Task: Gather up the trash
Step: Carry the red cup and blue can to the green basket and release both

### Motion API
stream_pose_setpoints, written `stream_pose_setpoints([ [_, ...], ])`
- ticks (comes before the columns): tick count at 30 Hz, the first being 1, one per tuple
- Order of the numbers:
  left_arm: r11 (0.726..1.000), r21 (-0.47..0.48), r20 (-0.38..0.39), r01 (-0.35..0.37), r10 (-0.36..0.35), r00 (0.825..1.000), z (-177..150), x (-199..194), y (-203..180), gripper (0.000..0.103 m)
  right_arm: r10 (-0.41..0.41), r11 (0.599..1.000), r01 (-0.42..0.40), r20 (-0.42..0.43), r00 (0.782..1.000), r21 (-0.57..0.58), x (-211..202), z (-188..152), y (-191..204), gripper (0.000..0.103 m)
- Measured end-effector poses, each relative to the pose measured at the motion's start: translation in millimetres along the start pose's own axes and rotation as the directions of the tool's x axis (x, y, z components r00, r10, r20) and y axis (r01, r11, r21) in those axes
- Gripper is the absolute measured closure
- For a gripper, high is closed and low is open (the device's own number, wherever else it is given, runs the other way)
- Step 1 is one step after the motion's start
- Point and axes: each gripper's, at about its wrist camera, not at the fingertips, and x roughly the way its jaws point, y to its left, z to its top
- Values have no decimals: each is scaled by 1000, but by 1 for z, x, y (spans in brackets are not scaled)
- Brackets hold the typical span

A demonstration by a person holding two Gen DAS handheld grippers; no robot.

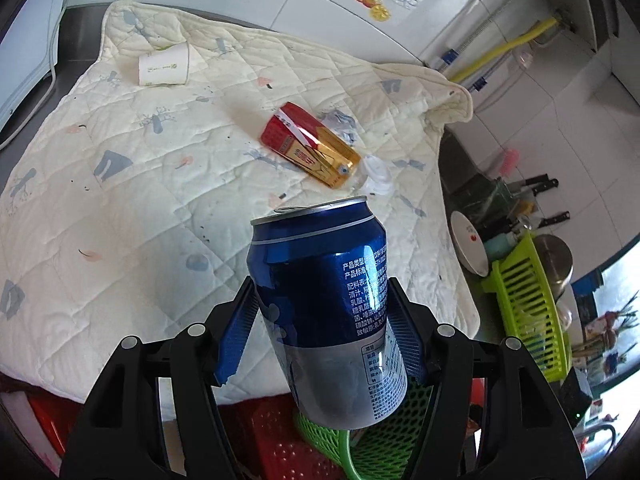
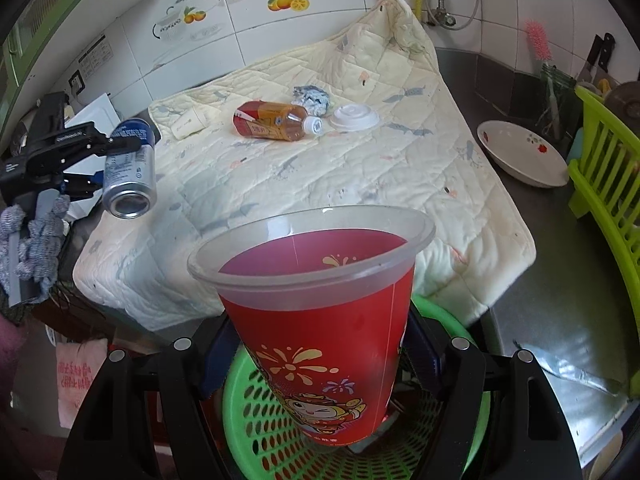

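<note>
Two pieces of trash are already in your tongs, one on each side. Your left gripper [image 1: 322, 328] is pinching the blue can [image 1: 326, 312] across its middle, the blue pads pressed to its sides; in the right wrist view that can [image 2: 130, 170] hangs tilted, bottom toward the camera, off the left edge of the quilted cloth [image 2: 340, 184]. Beneath it in the left wrist view you can see part of the green mesh basket [image 1: 384, 436].

Moving right across the cloth: a small paper cup [image 2: 190, 120] lies on its side, then a tea bottle [image 2: 276, 120] on its side with its white cap pointing right, a crumpled foil wad [image 2: 312, 98] just behind that cap, and a white plastic lid [image 2: 354, 117] just beside it.

Your right gripper [image 2: 320, 344] is clamped on the red plastic cup [image 2: 320, 320], upright with its mouth open, held over the green mesh basket [image 2: 248, 420]. Further right on the steel counter sit a white bowl [image 2: 520, 158] and a lime dish rack [image 2: 608, 184].
</note>
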Motion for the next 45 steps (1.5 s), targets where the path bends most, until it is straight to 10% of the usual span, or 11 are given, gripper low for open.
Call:
stream_pose_setpoints([
  [17,969,235,-134,75,-44,990,-85,15,-86,40,-45,993,51,-63,997,109,-9,-52,-36,26],
  [45,940,319,-252,120,-38,967,-132,43,-133,40,-29,988,29,1,1000,149,-43,-66,-56,11],
])
